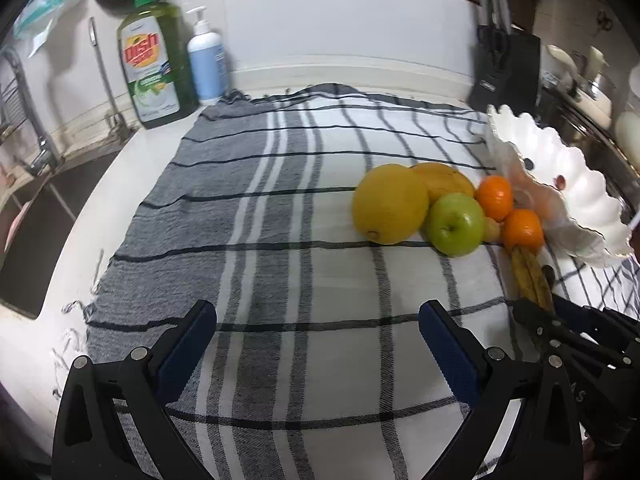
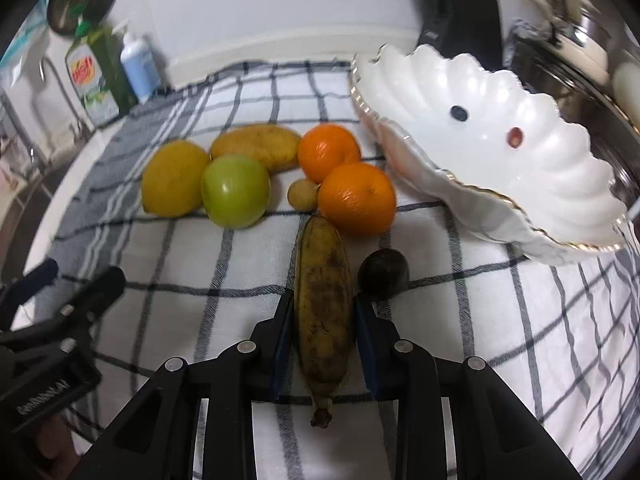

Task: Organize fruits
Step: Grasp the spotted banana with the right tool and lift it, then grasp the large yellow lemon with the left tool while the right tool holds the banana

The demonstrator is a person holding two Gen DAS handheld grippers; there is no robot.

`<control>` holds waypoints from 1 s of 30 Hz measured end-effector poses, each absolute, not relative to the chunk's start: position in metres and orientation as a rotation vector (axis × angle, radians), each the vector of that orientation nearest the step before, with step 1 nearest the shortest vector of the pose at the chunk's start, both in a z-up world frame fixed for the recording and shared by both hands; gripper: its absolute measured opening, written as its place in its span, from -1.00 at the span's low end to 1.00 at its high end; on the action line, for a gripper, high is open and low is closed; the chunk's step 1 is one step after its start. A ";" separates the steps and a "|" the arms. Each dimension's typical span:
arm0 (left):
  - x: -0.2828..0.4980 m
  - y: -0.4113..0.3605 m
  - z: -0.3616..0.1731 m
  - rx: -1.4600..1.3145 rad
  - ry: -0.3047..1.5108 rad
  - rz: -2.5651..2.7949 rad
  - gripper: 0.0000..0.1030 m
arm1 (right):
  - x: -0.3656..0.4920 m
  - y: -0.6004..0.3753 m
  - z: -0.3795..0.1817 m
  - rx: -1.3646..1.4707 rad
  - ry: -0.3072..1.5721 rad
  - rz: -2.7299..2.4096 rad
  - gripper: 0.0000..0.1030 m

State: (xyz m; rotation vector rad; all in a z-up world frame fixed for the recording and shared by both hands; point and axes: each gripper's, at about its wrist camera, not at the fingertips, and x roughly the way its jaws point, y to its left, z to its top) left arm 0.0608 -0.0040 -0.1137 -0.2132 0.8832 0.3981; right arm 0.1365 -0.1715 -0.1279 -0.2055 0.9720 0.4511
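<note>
On checked cloth (image 2: 460, 320): right gripper (image 2: 323, 312) clamping spotted banana (image 2: 323, 300) between both pads, dark fruit (image 2: 383, 270) beside; left gripper (image 1: 316, 316) hovering, jaws apart, gripping nothing.

A white cloth (image 2: 480, 340) checked with thin black lines is covering the table, turning to grey bands toward its left edge. On it a banana (image 2: 323, 312), yellow and heavily freckled with brown, is lying between the dark blue pads (image 2: 283, 344) of the black right claw (image 2: 324, 304). Beside it a dark, almost black round fruit (image 2: 383, 270) is sitting. Two bright orange fruits (image 2: 356, 198), a green apple (image 2: 235, 191), a yellow lemon (image 2: 174, 178) and a dull yellow mango (image 2: 258, 147) are clustering together. The scalloped bowl (image 2: 500, 152) is gleaming white with a gold rim. Near the far left corner a green dish-soap bottle (image 1: 154, 66) is standing by a pale blue one (image 1: 206, 62).
</note>
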 end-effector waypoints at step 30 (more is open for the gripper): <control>0.098 -0.012 -0.087 -0.045 0.792 0.063 0.90 | 0.107 -0.187 -0.078 0.021 0.772 0.222 -0.40</control>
